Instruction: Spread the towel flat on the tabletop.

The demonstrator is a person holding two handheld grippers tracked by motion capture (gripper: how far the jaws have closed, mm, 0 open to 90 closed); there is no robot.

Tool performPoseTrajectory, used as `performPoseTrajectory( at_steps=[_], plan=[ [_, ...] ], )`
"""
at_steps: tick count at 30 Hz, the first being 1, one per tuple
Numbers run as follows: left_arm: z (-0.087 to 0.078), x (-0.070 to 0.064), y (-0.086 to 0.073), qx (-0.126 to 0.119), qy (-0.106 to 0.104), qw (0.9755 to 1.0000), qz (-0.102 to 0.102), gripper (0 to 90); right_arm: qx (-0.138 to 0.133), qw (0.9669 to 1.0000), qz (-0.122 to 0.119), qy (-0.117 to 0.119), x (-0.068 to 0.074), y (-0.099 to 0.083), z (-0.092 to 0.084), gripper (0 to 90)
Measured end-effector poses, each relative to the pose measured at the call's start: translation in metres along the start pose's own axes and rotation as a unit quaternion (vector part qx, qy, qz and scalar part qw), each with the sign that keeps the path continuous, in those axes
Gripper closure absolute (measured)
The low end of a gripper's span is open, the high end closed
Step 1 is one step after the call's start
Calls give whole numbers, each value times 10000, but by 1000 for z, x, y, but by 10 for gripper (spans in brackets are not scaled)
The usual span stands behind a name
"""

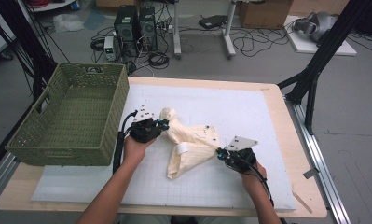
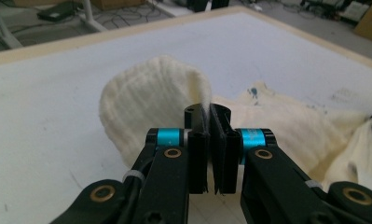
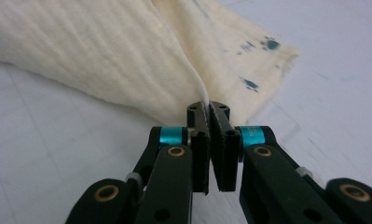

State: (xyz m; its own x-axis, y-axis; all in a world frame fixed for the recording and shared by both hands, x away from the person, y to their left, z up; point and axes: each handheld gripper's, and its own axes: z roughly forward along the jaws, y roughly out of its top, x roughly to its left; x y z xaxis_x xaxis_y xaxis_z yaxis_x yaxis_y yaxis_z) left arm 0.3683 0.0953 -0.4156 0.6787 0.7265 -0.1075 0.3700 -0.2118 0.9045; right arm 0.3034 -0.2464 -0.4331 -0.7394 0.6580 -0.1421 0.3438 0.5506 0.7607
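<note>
A cream cloth (image 1: 190, 144) with small teal marks lies crumpled on the white mat in the middle of the table. My left gripper (image 1: 164, 124) is shut on the cloth's upper left part; in the left gripper view the cloth (image 2: 146, 102) bulges up behind the closed jaws, a thin edge pinched at my left gripper (image 2: 208, 112). My right gripper (image 1: 219, 152) is at the cloth's right side. In the right gripper view its jaws are pressed together on a folded edge of the cloth (image 3: 127, 56), at my right gripper (image 3: 208, 109).
A green woven basket (image 1: 58, 140) stands on the table's left side, close to the left hand. The white gridded mat (image 1: 249, 116) covers most of the wooden table top (image 1: 295, 140). Cables, computer boxes and black frame legs lie on the floor beyond.
</note>
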Motion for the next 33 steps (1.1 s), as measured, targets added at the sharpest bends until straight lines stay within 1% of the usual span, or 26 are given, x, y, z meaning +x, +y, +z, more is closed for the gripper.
performPoseTrajectory(
  at_steps=[2, 4, 5, 6, 7, 8, 9, 10, 11, 12, 13, 14, 15, 16, 17, 18, 19, 22, 25, 27, 28, 29, 30, 31, 32, 33],
  plan=[
    [2, -1, -4, 56, -24, 10000, 10, 855, -15, 9999, 63, -90, -5, -6, -7, 871],
    [6, -3, -16, 254, -48, 9997, 5, 855, 27, 9998, 52, -208, -8, -11, -12, 868],
    [7, -4, -18, 344, -43, 9994, 53, 852, 74, 9997, 36, -242, -9, -13, -13, 863],
    [7, -5, -19, 378, -4, 9993, 69, 834, 95, 9996, 22, -262, -9, -15, -13, 839],
    [7, -5, -19, 378, -4, 9993, 69, 790, 150, 9994, 17, -315, -9, -16, -13, 813],
    [2, -8, -16, 295, 171, 9993, 126, 716, 222, 9991, 16, -365, -9, -18, -14, 789],
    [-1, -8, -13, 146, 191, 9997, 107, 666, 216, 9991, 35, -368, -10, -20, -15, 761],
    [-6, -10, -10, -54, 208, 9996, 167, 646, 185, 9990, 102, -399, -11, -22, -17, 737],
    [-8, -11, -7, -124, 184, 9995, 214, 634, 131, 9988, 199, -436, -13, -24, -20, 711],
    [-8, -11, -7, -124, 184, 9995, 214, 629, 85, 9986, 286, -443, -14, -25, -21, 680],
    [-12, -15, 0, -242, 75, 9992, 311, 622, -39, 9980, 407, -476, -16, -25, -24, 664],
    [-12, -15, 0, -242, 75, 9992, 311, 617, -125, 9975, 484, -504, -17, -25, -27, 629],
    [-12, -17, 2, -325, 62, 9988, 353, 611, -225, 9970, 525, -529, -19, -24, -28, 592],
    [-12, -18, 3, -348, 20, 9987, 375, 605, -308, 9962, 634, -511, -18, -22, -29, 568],
    [-10, -19, 4, -299, -8, 9988, 387, 605, -308, 9962, 634, -511, -18, -22, -29, 568],
    [-7, -20, 3, -224, -28, 9988, 446, 600, -375, 9954, 682, -563, -16, -18, -29, 486],
    [-6, -20, 2, -207, -59, 9988, 431, 595, -393, 9947, 724, -609, -14, -17, -28, 448],
    [1, -23, 0, -53, -137, 9988, 459, 565, -437, 9947, 678, -630, -9, -12, -27, 399],
    [10, -28, -3, 138, -229, 9984, 505, 518, -440, 9948, 670, -622, -6, -9, -26, 388],
    [16, -32, -6, 295, -291, 9971, 632, 518, -452, 9949, 655, -621, -6, -9, -26, 388],
    [16, -32, -6, 295, -291, 9971, 632, 526, -435, 9951, 635, -626, -5, -9, -25, 387],
    [22, -35, -9, 462, -373, 9955, 738, 555, -418, 9951, 647, -620, -5, -9, -25, 388],
    [24, -37, -10, 558, -445, 9941, 813, 611, -401, 9950, 664, -624, -4, -9, -25, 388],
    [26, -40, -12, 689, -518, 9918, 947, 713, -398, 9951, 646, -634, -5, -9, -26, 388],
    [27, -42, -13, 780, -499, 9901, 1053, 812, -413, 9949, 654, -642, -4, -9, -26, 388],
    [28, -44, -14, 870, -490, 9888, 1110, 839, -408, 9949, 656, -650, -4, -9, -26, 389]
  ],
)
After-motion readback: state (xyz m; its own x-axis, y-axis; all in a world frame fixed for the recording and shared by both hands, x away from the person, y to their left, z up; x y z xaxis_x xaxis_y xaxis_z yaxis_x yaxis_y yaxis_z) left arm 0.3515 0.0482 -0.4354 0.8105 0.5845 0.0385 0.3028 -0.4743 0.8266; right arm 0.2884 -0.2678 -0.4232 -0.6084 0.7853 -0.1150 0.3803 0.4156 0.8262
